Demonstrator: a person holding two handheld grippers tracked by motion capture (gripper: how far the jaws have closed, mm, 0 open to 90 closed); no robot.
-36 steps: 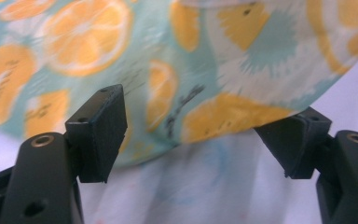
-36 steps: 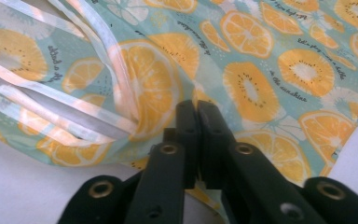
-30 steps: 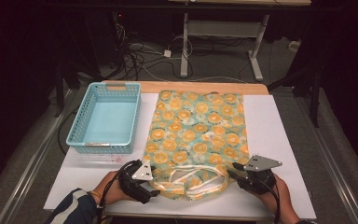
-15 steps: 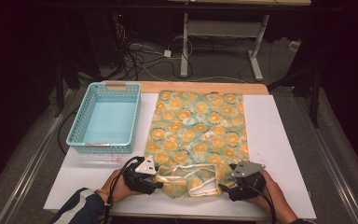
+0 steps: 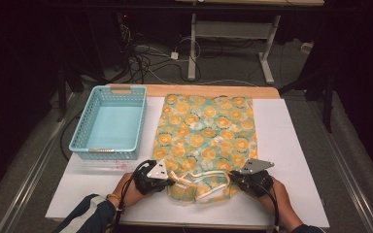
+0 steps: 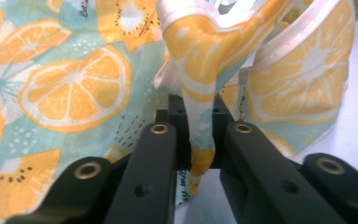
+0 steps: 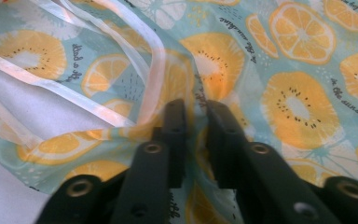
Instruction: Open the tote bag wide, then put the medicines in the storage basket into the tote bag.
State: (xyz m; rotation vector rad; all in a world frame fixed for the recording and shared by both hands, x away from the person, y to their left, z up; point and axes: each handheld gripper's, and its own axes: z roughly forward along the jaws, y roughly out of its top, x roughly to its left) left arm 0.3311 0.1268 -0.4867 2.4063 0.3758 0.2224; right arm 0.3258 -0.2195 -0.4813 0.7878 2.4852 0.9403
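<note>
Across the white table top (image 5: 291, 145), right of the blue basket (image 5: 109, 121), lies the limp, light orange-print cloth (image 5: 206, 131), its near corners clamped by the left gripper (image 5: 167, 178) and right gripper (image 5: 236, 177), sensible holds.

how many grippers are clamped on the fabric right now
2. The left gripper pinches the near left edge of the orange-slice printed teal cloth; the right gripper pinches its near right edge. Both have just closed.
</note>
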